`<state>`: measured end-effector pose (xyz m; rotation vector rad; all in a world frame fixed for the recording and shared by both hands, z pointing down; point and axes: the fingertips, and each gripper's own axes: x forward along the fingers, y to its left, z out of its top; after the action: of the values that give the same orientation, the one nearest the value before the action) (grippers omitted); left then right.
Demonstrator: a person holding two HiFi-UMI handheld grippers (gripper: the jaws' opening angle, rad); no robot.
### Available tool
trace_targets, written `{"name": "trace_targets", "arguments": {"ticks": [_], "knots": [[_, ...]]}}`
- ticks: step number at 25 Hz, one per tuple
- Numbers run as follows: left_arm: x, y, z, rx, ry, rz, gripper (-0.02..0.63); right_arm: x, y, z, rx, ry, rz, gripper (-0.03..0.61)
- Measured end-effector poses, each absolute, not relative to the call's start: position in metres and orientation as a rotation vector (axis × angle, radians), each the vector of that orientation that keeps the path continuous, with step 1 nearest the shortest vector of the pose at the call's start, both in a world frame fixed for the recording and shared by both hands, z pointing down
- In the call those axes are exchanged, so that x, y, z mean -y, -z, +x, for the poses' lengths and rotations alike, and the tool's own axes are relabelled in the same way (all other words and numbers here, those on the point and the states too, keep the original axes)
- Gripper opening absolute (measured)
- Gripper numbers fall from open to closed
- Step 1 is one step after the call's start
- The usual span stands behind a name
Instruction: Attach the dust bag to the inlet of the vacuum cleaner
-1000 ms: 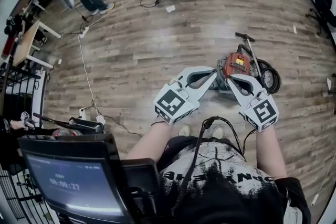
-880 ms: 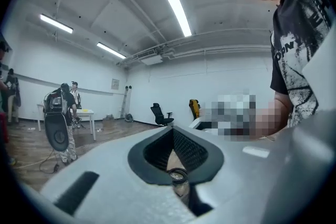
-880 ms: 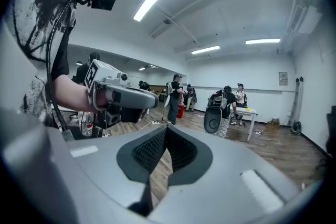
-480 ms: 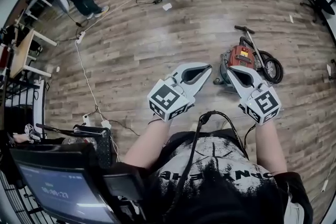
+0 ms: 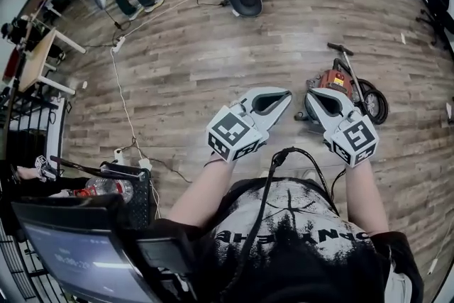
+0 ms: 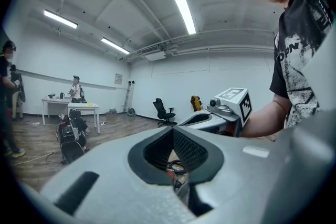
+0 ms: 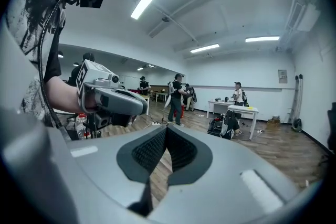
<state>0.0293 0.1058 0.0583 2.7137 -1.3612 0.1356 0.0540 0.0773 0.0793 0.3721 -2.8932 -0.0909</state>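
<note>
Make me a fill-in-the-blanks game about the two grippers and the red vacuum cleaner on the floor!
The red vacuum cleaner stands on a floor made of ____.
The fingers of the left gripper and the right gripper are ____.
Both grippers hold ____.
The vacuum cleaner is nearer the ____ gripper.
Missing words: wood; shut; nothing; right.
</note>
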Motion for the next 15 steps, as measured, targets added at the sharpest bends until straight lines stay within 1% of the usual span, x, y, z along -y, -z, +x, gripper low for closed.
{"name": "trace_targets", "arguments": {"ticks": [10, 15], "knots": [[-0.0982, -0.059, 0.0222, 1.368, -0.138, 2.711, 0.0, -0.074, -0.0766, 0.0501, 2.886, 0.102, 0.358, 0.006], [-0.0987, -0.0603, 0.0298, 1.336, -0.136, 2.717, 0.0, -0.079, -0.0756, 0.0539, 2.875, 0.108, 0.356, 0.005]]}}
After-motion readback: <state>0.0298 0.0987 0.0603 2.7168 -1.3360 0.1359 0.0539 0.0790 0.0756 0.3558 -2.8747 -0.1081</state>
